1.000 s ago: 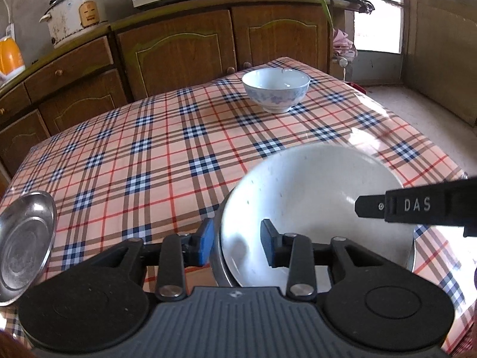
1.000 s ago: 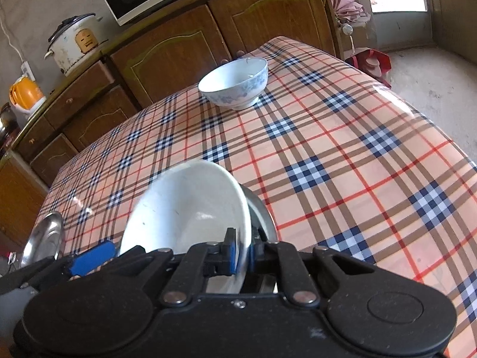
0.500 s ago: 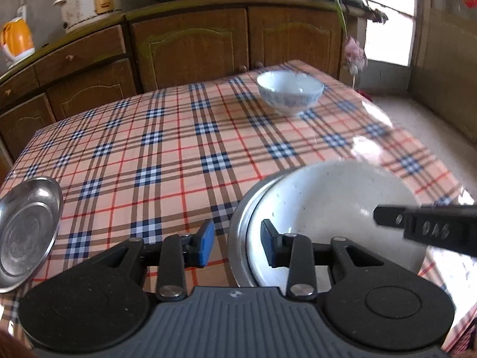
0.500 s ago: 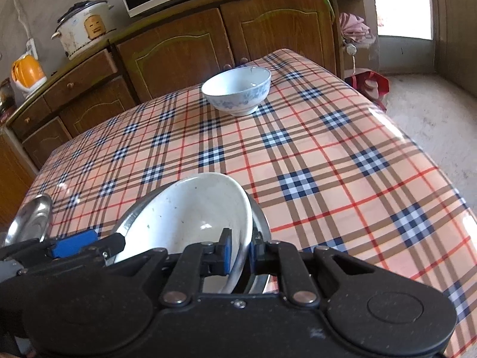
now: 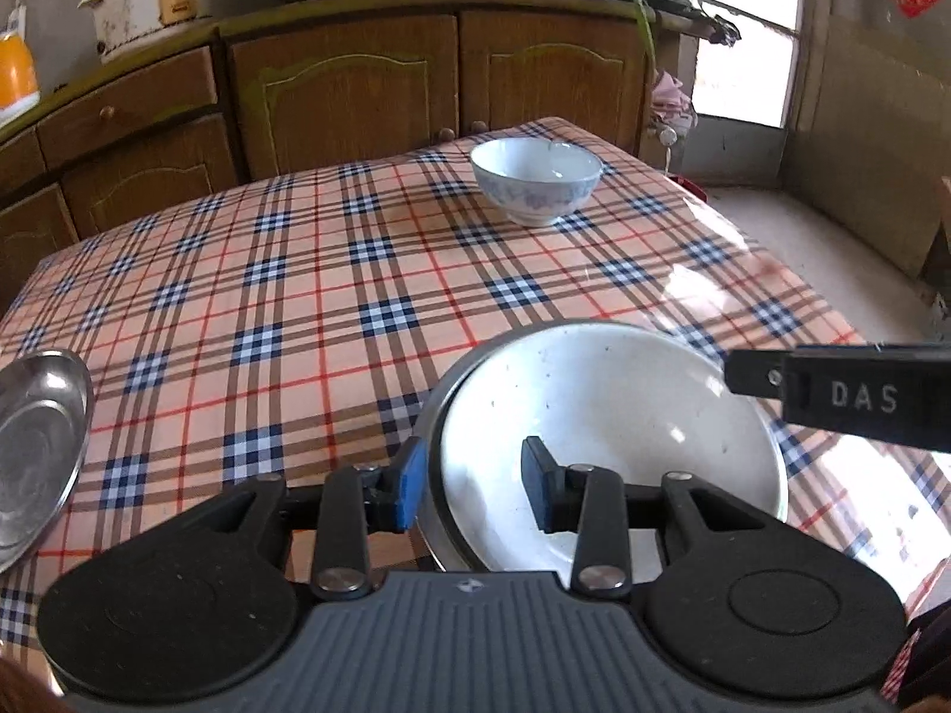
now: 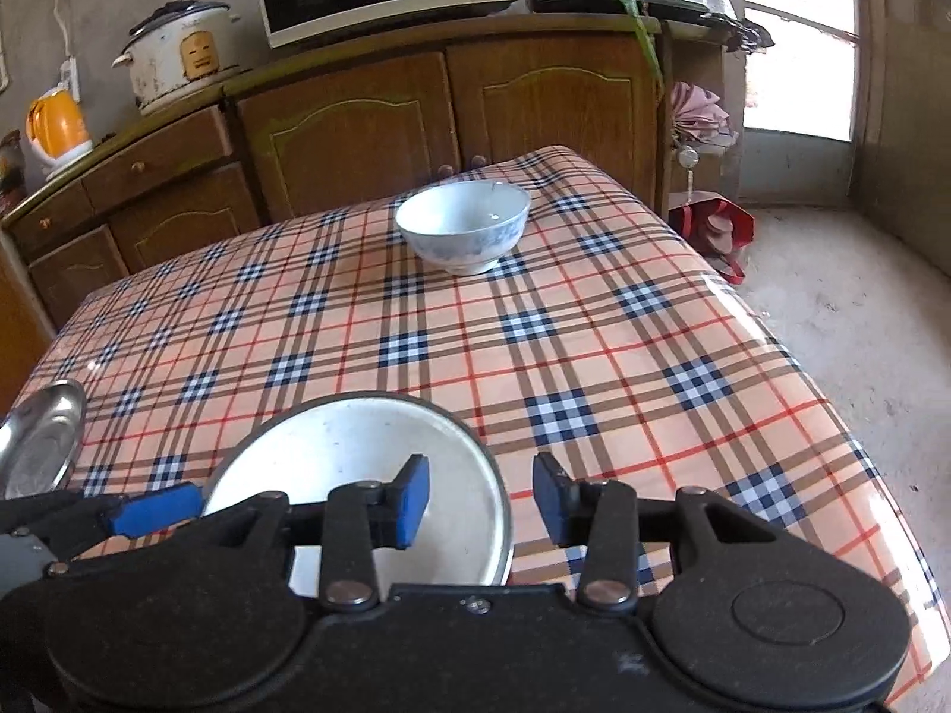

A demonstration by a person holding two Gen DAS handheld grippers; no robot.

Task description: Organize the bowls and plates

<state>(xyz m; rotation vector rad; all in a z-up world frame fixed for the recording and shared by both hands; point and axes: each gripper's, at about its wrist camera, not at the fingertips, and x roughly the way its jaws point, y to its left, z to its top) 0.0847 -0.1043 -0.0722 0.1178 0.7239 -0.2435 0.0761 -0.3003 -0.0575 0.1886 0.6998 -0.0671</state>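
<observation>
A white plate [image 5: 624, 445] [image 6: 356, 451] lies flat inside a steel plate [image 5: 433, 445] [image 6: 504, 526] at the near edge of the checked table. My right gripper [image 6: 480, 499] hangs just above their right rim. Its jaws are opening and the pads touch nothing. One right finger [image 5: 832, 398] reaches in over the far right rim. My left gripper [image 5: 472, 490] straddles the stack's left rim with its jaws part open: one pad is beside the steel rim, the other over the white plate. A blue-patterned bowl [image 5: 535, 184] [image 6: 463, 226] stands at the far side.
A second steel plate [image 5: 35, 445] [image 6: 41, 434] lies at the table's near left edge. The plaid cloth [image 5: 297, 297] stretches bare between the stack and the bowl. Wooden cabinets [image 6: 356, 131] with a rice cooker [image 6: 178, 53] stand behind. The table's right edge [image 6: 790, 356] drops to the floor.
The right gripper was shut on the tilted white plate's rim. It has opened and lifted slightly, and the plate now rests flat in the steel plate. The left gripper has kept its place.
</observation>
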